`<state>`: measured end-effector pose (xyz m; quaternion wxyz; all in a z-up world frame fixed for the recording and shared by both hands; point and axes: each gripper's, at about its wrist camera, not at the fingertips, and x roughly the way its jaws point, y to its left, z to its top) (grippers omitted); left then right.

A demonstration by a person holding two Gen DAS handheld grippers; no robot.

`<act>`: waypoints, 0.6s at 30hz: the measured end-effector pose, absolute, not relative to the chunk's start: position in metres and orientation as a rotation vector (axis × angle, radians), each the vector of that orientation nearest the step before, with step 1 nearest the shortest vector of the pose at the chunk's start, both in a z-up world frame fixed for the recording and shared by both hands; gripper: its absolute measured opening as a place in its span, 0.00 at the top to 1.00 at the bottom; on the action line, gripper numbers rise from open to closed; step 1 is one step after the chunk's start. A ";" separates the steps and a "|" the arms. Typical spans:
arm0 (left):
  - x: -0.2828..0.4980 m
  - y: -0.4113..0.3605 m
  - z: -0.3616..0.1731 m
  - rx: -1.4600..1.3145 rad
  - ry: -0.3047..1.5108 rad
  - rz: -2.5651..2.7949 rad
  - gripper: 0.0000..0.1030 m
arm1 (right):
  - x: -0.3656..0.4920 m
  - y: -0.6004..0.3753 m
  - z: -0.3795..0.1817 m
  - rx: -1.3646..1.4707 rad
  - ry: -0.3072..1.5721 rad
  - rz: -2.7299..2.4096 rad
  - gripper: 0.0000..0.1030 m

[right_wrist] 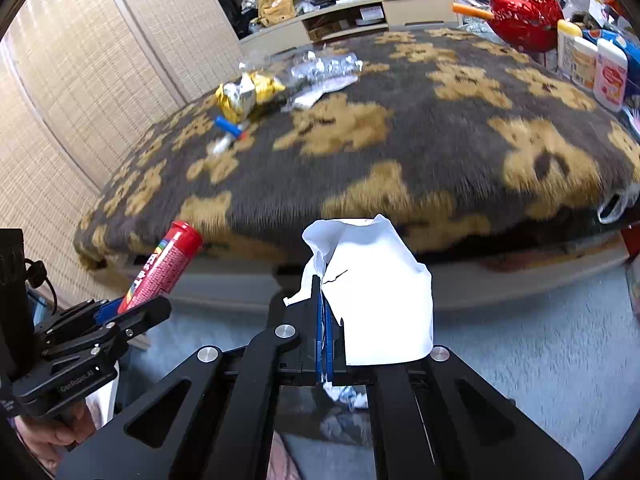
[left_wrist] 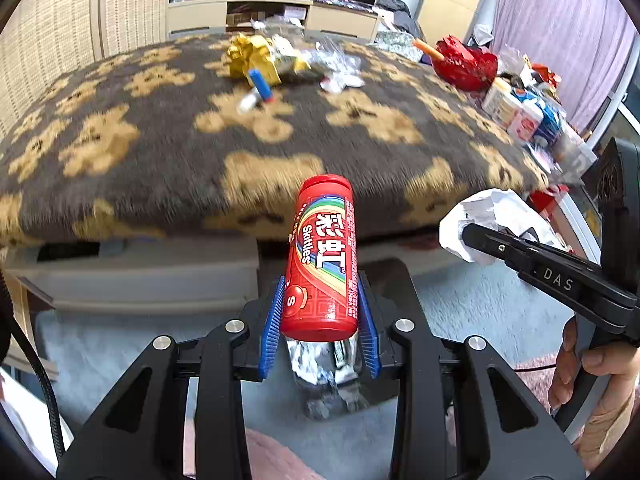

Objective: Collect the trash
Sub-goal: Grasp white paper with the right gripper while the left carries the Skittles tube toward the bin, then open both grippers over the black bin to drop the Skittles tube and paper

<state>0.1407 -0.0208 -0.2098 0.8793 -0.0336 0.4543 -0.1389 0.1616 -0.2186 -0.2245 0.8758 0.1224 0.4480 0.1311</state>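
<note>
My left gripper (left_wrist: 322, 304) is shut on a red Skittles tube (left_wrist: 322, 256), held upright in front of the table edge; the tube also shows in the right wrist view (right_wrist: 164, 268). My right gripper (right_wrist: 325, 312) is shut on a crumpled white paper (right_wrist: 376, 292), also seen in the left wrist view (left_wrist: 492, 220). On the bear-patterned table cover (left_wrist: 160, 152) lie a yellow foil wrapper (left_wrist: 256, 58), a blue tube (left_wrist: 260, 86), a white stick (left_wrist: 248, 102) and clear and silver wrappers (left_wrist: 336, 66). Below both grippers lies crumpled foil and paper trash (left_wrist: 328, 376).
A red basket (left_wrist: 466, 64) and several bottles and packs (left_wrist: 520, 112) stand at the table's right edge. A TV cabinet (left_wrist: 276, 16) is behind the table. A woven screen (right_wrist: 80, 80) stands on the left. Light carpet (right_wrist: 520, 340) covers the floor.
</note>
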 end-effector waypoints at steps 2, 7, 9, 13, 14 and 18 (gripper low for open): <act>0.133 -0.024 -0.219 -0.069 0.968 -0.293 0.69 | 0.153 -0.218 -0.231 0.246 0.953 0.272 0.97; 0.121 -0.032 -0.243 -0.081 1.028 -0.298 0.69 | 0.138 -0.217 -0.248 0.239 1.001 0.278 0.97; 0.120 -0.035 -0.255 -0.086 1.056 -0.301 0.69 | 0.134 -0.217 -0.255 0.233 1.024 0.273 0.97; 0.121 -0.042 -0.276 -0.080 1.111 -0.304 0.72 | 0.132 -0.220 -0.271 0.261 1.069 0.280 0.97; 0.122 -0.044 -0.280 -0.076 1.120 -0.304 0.73 | 0.132 -0.220 -0.274 0.264 1.075 0.280 0.97; 0.125 -0.052 -0.301 -0.058 1.156 -0.304 0.73 | 0.135 -0.220 -0.295 0.262 1.120 0.275 0.97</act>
